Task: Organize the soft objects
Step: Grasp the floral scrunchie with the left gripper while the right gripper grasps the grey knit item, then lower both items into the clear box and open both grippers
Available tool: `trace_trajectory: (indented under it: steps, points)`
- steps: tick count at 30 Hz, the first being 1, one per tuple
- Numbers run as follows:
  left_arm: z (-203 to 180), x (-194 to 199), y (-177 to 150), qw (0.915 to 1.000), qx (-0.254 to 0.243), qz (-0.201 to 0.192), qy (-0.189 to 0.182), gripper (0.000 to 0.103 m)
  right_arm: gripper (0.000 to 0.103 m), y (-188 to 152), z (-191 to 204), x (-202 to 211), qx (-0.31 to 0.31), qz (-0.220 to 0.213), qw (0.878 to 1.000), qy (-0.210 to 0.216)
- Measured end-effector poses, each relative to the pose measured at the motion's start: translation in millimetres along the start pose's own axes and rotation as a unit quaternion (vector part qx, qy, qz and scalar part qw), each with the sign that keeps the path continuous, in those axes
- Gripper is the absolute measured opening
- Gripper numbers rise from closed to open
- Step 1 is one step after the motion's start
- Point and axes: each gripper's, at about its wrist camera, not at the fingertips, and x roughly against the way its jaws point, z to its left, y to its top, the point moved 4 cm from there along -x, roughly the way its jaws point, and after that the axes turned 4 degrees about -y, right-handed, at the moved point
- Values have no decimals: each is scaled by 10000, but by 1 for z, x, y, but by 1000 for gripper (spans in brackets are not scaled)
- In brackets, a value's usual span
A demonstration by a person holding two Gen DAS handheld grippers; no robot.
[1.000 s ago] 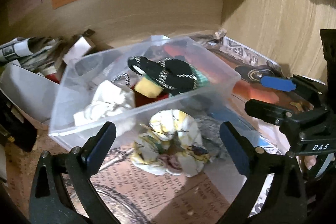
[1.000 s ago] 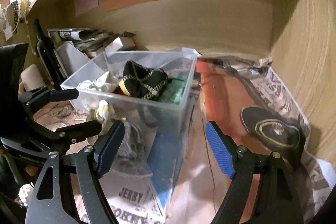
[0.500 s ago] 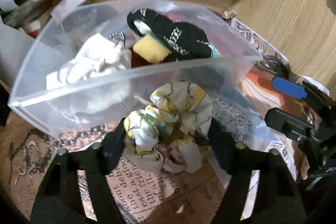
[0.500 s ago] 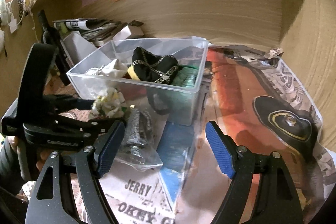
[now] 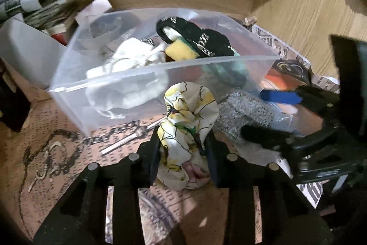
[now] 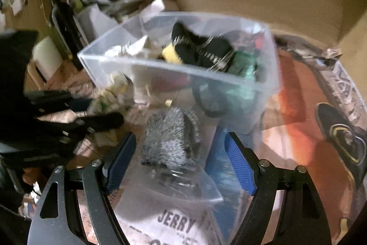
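My left gripper (image 5: pixel 183 153) is shut on a white and yellow floral cloth bundle (image 5: pixel 187 121), just in front of the clear plastic bin (image 5: pixel 160 66). The bin holds a white cloth (image 5: pixel 135 56), a black patterned sock (image 5: pixel 201 43) and a yellow piece (image 5: pixel 179 52). My right gripper (image 6: pixel 181 160) is open, its blue pads either side of a grey fuzzy item in a clear bag (image 6: pixel 172 137). The grey item also shows in the left wrist view (image 5: pixel 245 111). The left gripper and bundle appear blurred in the right wrist view (image 6: pixel 107 102).
Newspaper (image 6: pixel 332 107) covers the shelf floor. A metal chain (image 5: pixel 68 144) lies at the left front. A white box and rolled papers (image 5: pixel 29 15) stand at the back left. Wooden walls (image 5: pixel 298 4) close the back and right.
My left gripper moved onto the floral bundle and closed on it. My right gripper moved forward to straddle the bagged grey item.
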Motion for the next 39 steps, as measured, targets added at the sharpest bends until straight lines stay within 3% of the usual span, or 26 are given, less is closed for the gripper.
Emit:
trace_trajectory:
  steps: [3,9,16,25,34,39]
  points:
    - [1,10,2,9999,14,-126,2,35,50,-4,5,-11,130,223,9996,97]
    - [3,29,8,9993,2,-382,9,35,26,-8,10,1,212,7,9998,31]
    - [-6,48,23,9972,-14,-743,37,35,25,-7,20,39,287,-450,9985,91]
    - [-10,74,46,9920,-74,-1247,178,35,25,22,14,80,151,-1248,9921,43]
    - [-6,84,72,9865,-77,-1591,381,35,25,58,3,88,39,-1738,9848,-56]
    - [6,74,85,9854,-45,-1603,568,35,25,71,0,78,-6,-1782,9840,-48]
